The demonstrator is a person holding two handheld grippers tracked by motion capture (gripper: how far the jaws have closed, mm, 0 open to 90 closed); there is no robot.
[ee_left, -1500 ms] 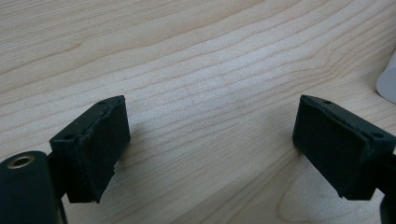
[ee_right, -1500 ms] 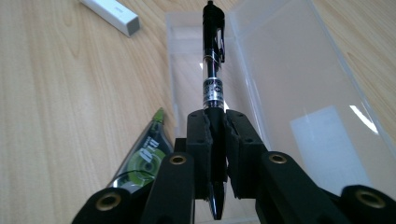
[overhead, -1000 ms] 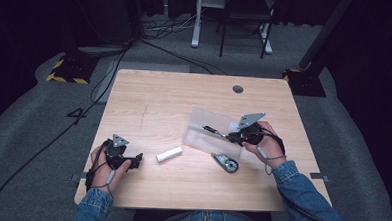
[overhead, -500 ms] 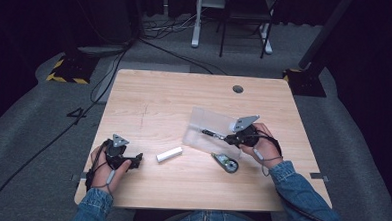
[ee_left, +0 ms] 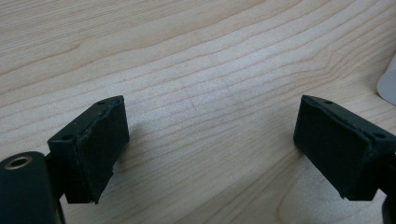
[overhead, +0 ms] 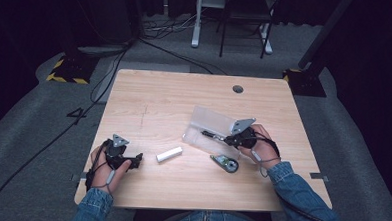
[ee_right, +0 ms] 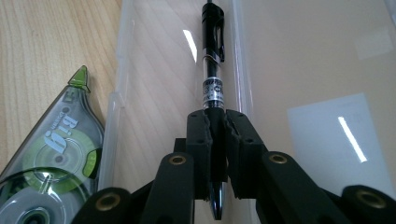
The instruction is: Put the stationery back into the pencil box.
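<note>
Precariously, the right claw pinches a black pen near its tip over the open clear case — gripped so far from its middle, it could pivot or slip and miss the case. The left claw rests wide open on the counter, holding nothing. Count: one pen, one case, one correction tape, one white eraser — two claws.

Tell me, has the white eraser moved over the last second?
No. The white eraser lies at the same spot, between the left gripper and the correction tape.
</note>
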